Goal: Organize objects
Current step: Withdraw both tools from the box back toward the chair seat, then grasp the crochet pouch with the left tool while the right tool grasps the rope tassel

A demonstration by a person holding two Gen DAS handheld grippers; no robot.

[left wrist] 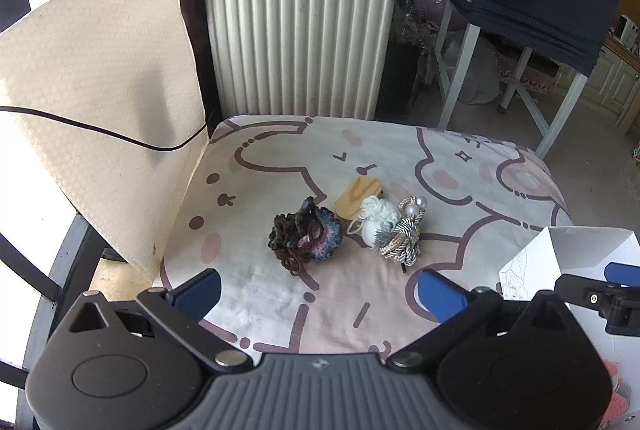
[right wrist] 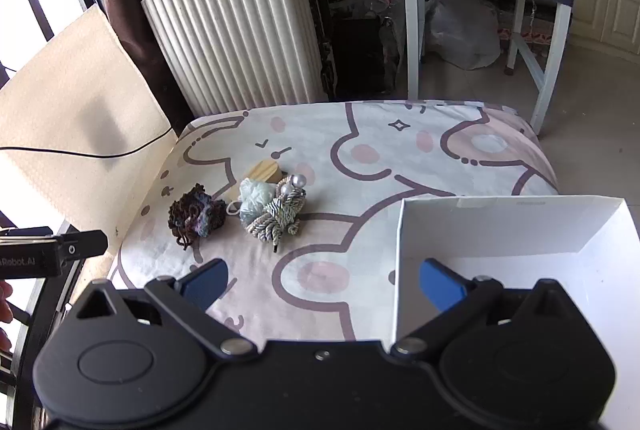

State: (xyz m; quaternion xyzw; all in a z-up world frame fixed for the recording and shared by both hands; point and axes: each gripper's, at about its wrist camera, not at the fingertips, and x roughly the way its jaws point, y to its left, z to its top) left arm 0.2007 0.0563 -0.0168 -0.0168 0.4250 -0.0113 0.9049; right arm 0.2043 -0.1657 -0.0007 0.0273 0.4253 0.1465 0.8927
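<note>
Dark crocheted scrunchie (left wrist: 306, 232) lies ahead of our left gripper (left wrist: 318, 290), between its wide, empty fingers; the pale pompom (left wrist: 378, 218) and braided clip (left wrist: 402, 240) cluster beyond the right-hand fingertip. Our right gripper (right wrist: 324, 282), likewise spread and empty, straddles the white box (right wrist: 520, 226) wall, probably the destination.

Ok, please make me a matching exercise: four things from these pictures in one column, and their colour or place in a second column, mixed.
Things:
1. crochet scrunchie
2. yarn pompom
3. wooden block
4. box

Descriptions:
A. pale wood, lying behind the pompom
B. white cardboard, open, on the right side of the cushion
C. dark brown with purple and blue, furthest left of the small things
D. whitish, between the scrunchie and the braided cord piece

Pairs: 1-C, 2-D, 3-A, 4-B
</note>
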